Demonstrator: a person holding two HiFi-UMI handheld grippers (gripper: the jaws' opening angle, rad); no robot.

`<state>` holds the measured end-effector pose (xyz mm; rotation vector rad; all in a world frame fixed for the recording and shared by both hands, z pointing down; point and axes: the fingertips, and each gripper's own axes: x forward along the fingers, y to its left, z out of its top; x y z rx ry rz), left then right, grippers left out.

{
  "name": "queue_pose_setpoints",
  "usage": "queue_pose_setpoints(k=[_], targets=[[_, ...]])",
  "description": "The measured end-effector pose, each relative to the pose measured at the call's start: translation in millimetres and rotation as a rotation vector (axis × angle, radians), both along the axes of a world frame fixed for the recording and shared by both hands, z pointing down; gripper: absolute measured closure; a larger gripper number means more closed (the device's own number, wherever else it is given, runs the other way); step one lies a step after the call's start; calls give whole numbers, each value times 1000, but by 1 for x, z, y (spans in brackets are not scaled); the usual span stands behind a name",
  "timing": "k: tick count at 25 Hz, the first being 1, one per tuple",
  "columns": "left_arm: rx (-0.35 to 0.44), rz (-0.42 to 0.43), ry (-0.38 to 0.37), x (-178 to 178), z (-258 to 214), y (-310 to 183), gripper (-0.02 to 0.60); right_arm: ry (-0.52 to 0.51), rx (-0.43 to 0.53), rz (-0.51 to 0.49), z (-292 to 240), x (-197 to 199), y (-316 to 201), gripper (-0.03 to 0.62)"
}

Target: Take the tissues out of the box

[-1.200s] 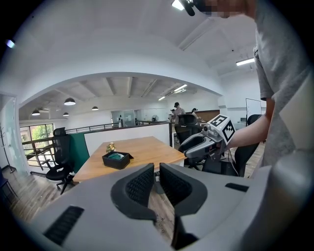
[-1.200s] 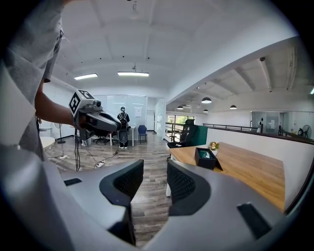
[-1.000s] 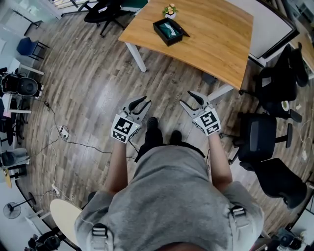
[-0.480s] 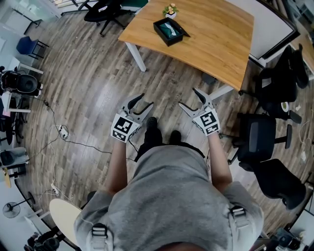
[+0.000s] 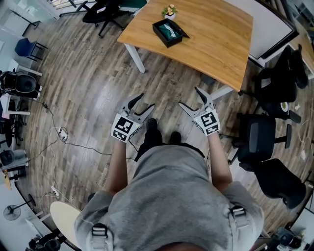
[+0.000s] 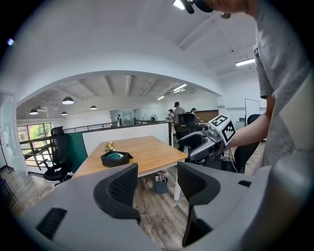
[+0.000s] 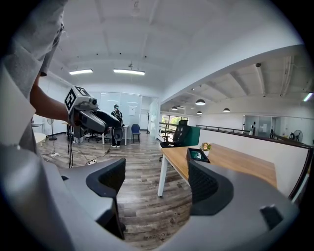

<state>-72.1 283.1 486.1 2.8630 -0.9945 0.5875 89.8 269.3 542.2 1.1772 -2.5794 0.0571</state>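
Observation:
A black tissue box (image 5: 169,31) with a teal tissue showing in its top stands on the far part of a wooden table (image 5: 216,39), well ahead of both grippers. The box also shows small in the left gripper view (image 6: 116,158) and the right gripper view (image 7: 197,155). My left gripper (image 5: 145,101) and right gripper (image 5: 190,97) hang in the air over the floor, short of the table. Both pairs of jaws are opening, with nothing between them. Each gripper's own jaws, left (image 6: 157,184) and right (image 7: 157,184), frame bare floor.
A small flower pot (image 5: 170,11) stands just behind the box. Black office chairs (image 5: 260,137) crowd the right side, and another chair (image 5: 105,10) is beyond the table's left end. Cables (image 5: 64,132) trail over the wood floor at the left. A white partition (image 5: 274,24) borders the table's far right.
Both grippers' jaws have spread wider apart. The hands have stayed almost in the same place over the floor.

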Motion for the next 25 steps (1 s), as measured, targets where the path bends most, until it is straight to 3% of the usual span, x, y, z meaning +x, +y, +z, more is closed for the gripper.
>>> queue_pose_setpoints(k=[10,25], targets=[[-12,23,10,-15,2,-28,314,15,-3,26,-2,-17,-24,194],[4,79,30,-62,-12,-117,314,39,-33,111,-11,-59,-94,195]])
